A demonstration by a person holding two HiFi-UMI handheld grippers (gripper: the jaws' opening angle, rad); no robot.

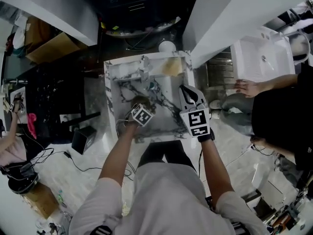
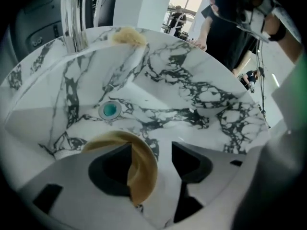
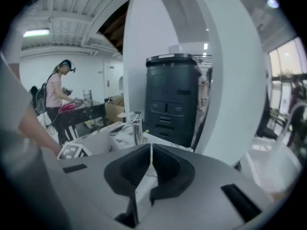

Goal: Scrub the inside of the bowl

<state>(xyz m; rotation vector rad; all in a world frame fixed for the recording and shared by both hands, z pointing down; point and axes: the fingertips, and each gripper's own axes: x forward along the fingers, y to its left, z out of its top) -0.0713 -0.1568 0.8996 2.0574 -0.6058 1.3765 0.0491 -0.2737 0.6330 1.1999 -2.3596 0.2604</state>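
Observation:
A tan bowl (image 2: 142, 172) lies tilted on the bottom of the marble sink (image 2: 201, 87), near the teal drain (image 2: 110, 110). My left gripper (image 2: 152, 150) points steeply down into the sink with its jaws open. The bowl's rim stands between them, close to the left finger (image 2: 112, 169). In the head view the left gripper (image 1: 139, 106) is low inside the sink (image 1: 111, 89). A yellowish sponge (image 2: 128, 35) rests on the sink's back rim. My right gripper (image 1: 186, 89) hovers over the sink's right edge, shut (image 3: 150, 159) with nothing in it.
A chrome faucet (image 2: 74, 16) stands at the sink's back rim. A tall dark bin (image 3: 175, 97) and white pillars rise behind it. One person (image 1: 274, 106) stands close on the right by a white basin (image 1: 261, 58); another person (image 3: 55, 99) works at a table on the left.

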